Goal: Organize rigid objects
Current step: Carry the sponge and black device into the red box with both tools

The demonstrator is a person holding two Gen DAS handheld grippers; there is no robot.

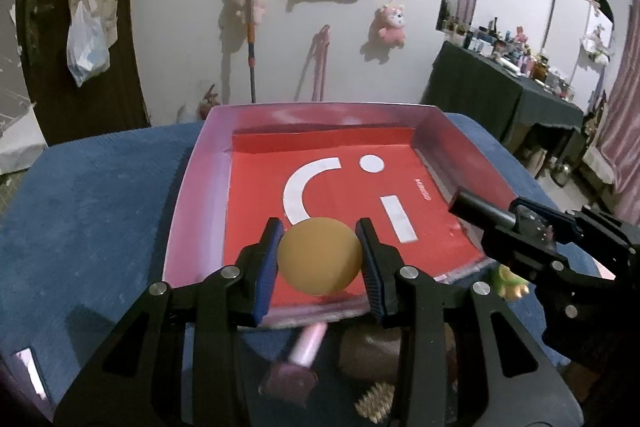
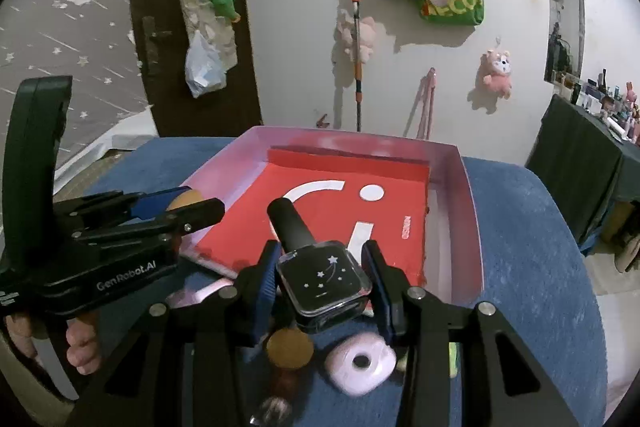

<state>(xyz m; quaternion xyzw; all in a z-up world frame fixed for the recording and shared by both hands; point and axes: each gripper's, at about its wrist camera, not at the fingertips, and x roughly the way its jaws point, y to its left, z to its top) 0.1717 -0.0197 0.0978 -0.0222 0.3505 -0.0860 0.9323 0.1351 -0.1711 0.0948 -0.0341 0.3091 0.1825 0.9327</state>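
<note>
I am holding 2 things at once, both lifted over the near edge of a shallow pink tray [image 1: 188,203] with a red floor, which sits on a blue cloth-covered table [image 1: 92,195].

My left gripper [image 1: 320,255] is nearly closed, its blue pads pressing either side of a tan egg-shaped object [image 1: 318,259]. It is smooth, matte and rounded, with no flat face, so I judge it light and inclined to squirt out of the pads; gripping across its widest part, as now, looks safest. I cannot tell whether it is a real egg or a hard dummy, so I treat it as breakable.

My right gripper [image 2: 322,279] is also nearly closed, clamped on a black nail-polish-style bottle [image 2: 324,285]: a square, glossy body printed with small white stars and a long black cylindrical cap [image 2: 290,223] pointing toward the tray. It looks like glass, so stiff, slick and chippable, and rather heavy for its size. The flat side walls give the pads a sound hold.

Below, still on the cloth, lie a pink rounded-square piece with a centre hole [image 2: 360,367] and a brown round-topped item [image 2: 290,347].
</note>
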